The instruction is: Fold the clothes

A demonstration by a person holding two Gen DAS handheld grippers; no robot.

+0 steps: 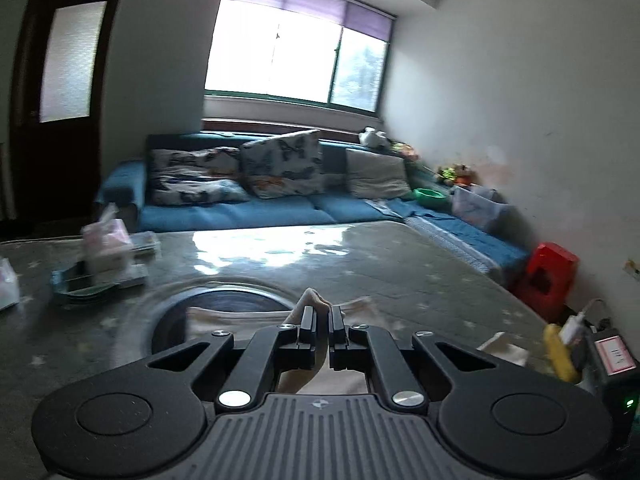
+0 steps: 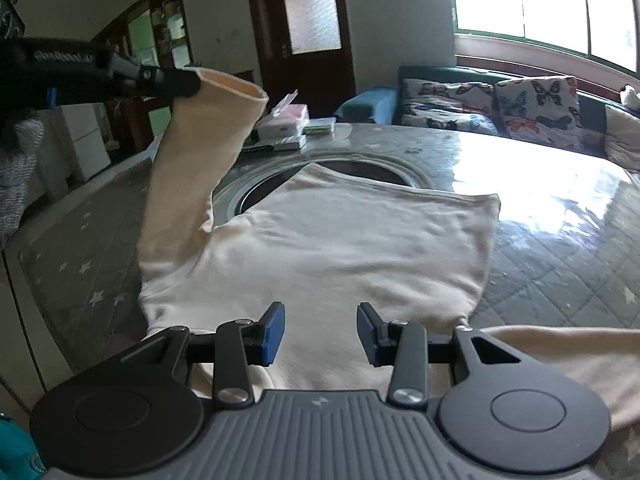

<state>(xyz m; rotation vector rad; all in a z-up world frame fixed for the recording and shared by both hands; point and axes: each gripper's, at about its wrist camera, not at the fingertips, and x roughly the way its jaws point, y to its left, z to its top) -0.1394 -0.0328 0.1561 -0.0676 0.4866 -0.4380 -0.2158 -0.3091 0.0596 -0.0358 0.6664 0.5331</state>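
Left gripper: jaws clenched on the cuff of the sleeve; cream fabric shows pinched between the black fingers in the left wrist view.
Left gripper, outside view: raised above the table, at the upper left of the shirt; sleeve hangs from it in a near-upright column.
Right gripper: jaws parted, blue pads apart, nothing between them; it hovers over the near edge of the shirt.
Shirt: cream, long-sleeved, lying flat on the table; far edge partly covers the round dark recess in the tabletop.
Second sleeve: lies flat, right of the shirt body, beside the right gripper.
Tissue box: on the table beyond the shirt, near the lifted cuff.
Sofa: blue, with butterfly cushions, beyond the far table edge, under the window.
Red stool: on the floor, right of the table.
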